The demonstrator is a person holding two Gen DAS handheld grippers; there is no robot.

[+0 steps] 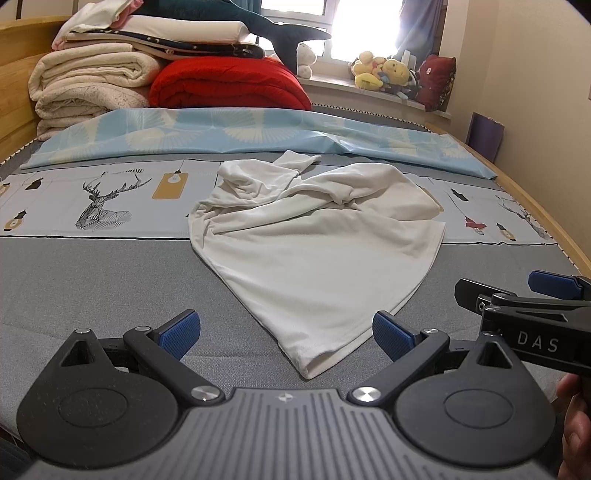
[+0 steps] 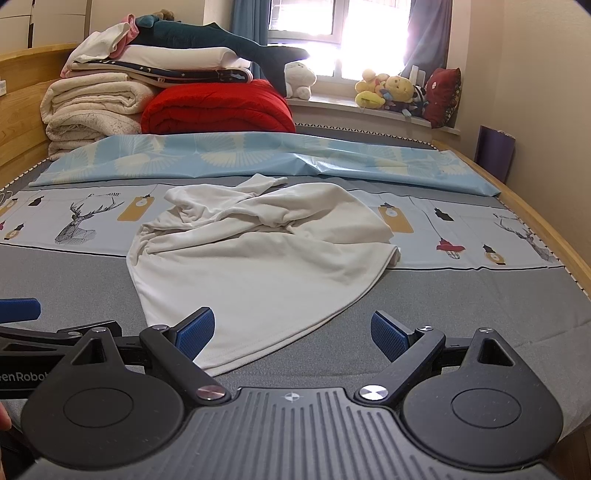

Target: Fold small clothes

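While you've got both grippers parked at the near edge of the bed, the white shirt (image 1: 306,236) is lying crumpled in the middle of it, half on the grey mattress cover (image 1: 110,280) and half on the deer-print sheet (image 1: 103,199). Its far end is bunched and twisted into folds, with what looks like a sleeve poking out toward the light blue sheet (image 1: 221,129). The near end lies flatter and tapers to a rounded corner pointing back at you.

No bins or baskets anywhere, just piles: folded cream blankets (image 1: 88,81) and a red quilt (image 1: 229,85) stacked at the head of the bed, with more folded bedding and a dark plush shark (image 1: 280,29) on top. Plush toys (image 2: 388,90) sit along the windowsill.

Your left gripper (image 1: 286,334) is spread wide and holds nothing; the shirt's near corner sits between its blue pads (image 1: 181,332), not touching either as far as I can see. Your right gripper (image 2: 291,332) is spread wide too and empty, with its left pad over the shirt's near edge; I can't tell if it's actually touching the cloth. Both tools sit close side by side.
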